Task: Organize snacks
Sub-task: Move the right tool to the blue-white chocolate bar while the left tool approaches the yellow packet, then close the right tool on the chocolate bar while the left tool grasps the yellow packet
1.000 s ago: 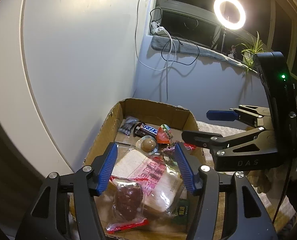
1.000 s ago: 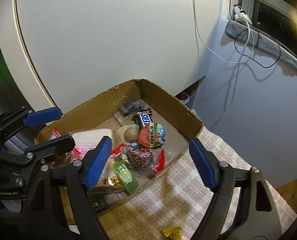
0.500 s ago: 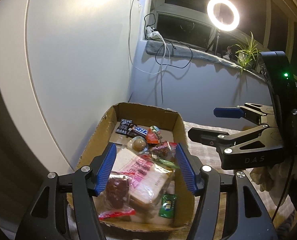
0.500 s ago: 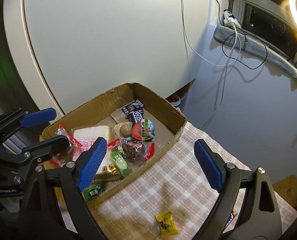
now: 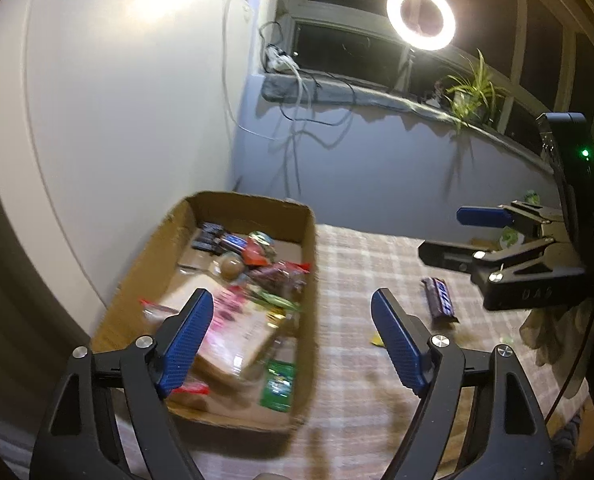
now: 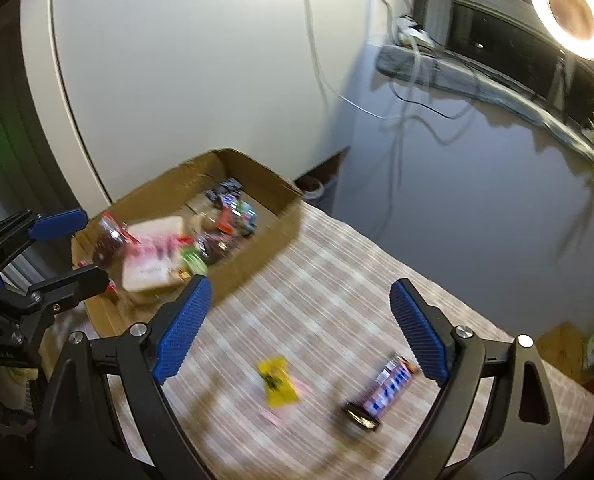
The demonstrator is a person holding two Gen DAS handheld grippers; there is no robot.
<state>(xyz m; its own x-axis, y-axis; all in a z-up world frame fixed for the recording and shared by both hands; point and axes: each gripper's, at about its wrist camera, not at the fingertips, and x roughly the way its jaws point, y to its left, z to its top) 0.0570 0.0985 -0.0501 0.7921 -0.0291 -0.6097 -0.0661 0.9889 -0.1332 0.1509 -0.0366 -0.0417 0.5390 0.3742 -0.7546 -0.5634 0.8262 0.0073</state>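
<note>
The checked tablecloth [image 6: 337, 312] lies under both claws and carries everything. On it, ahead and to the left of the right gripper [image 6: 297, 328], sits the cardboard box [image 6: 257, 256], pushed up to the white wall, likely so it stays put while snacks are dropped in. It already holds a heap of packets, a wrapped sandwich [image 5: 233, 332] the largest, lying between and just beyond the fingertips of the left gripper [image 5: 293, 340]. Both claws stand wide and carry nothing.

Two snacks are still loose on the cloth, so the sorting looks unfinished. The chocolate bar [image 6: 381, 392] lies below the right gripper's right finger, near its tip; the smaller yellow candy [image 6: 277, 380] lies between the right gripper's two fingers, a little left of the bar. Wide jaws over these two suggest a pick is being lined up. Blur hides their labels.
</note>
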